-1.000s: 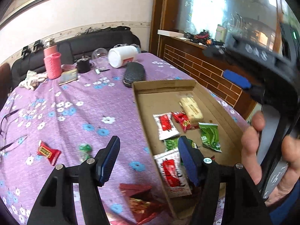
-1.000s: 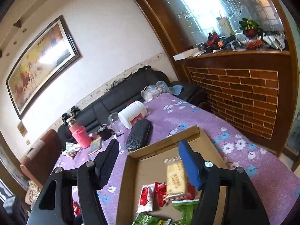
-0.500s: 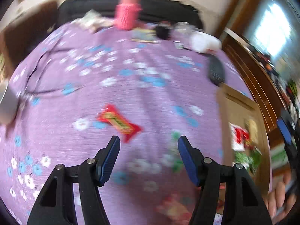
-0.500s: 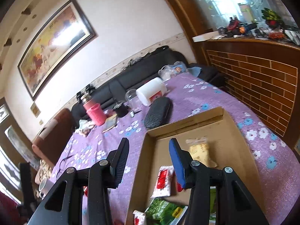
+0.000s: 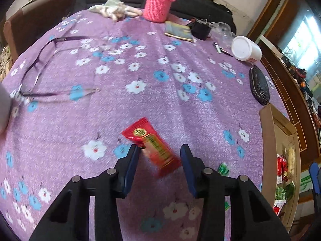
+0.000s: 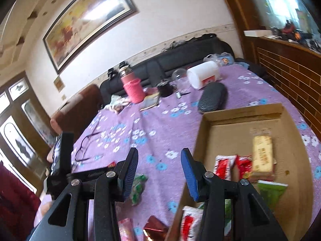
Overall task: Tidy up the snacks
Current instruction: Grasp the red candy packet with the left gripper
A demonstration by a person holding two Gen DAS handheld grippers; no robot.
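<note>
A red snack packet (image 5: 152, 146) lies on the purple flowered tablecloth (image 5: 140, 104). My left gripper (image 5: 159, 153) points down over it. Its jaws are closing, one on each side of the packet, and a gap still shows at the right pad. A small green sweet (image 5: 223, 168) lies just right of it. My right gripper (image 6: 159, 156) hangs open over the cloth, left of the cardboard box (image 6: 240, 112), with nothing between its fingers. Another green snack (image 6: 138, 182) lies under its left finger. The box holds red-and-white, yellow and green packets.
At the table's far side stand a pink sleeved bottle (image 5: 158, 6), a white jar on its side (image 5: 245, 49) and a black case (image 5: 258, 86). Spectacles (image 5: 40, 70) lie at the left. Red foil packets (image 6: 154, 228) lie near the front edge.
My left gripper swung left from the box to over the red packet, and its jaws narrowed. My right gripper shifted left off the box, and its jaws narrowed too.
</note>
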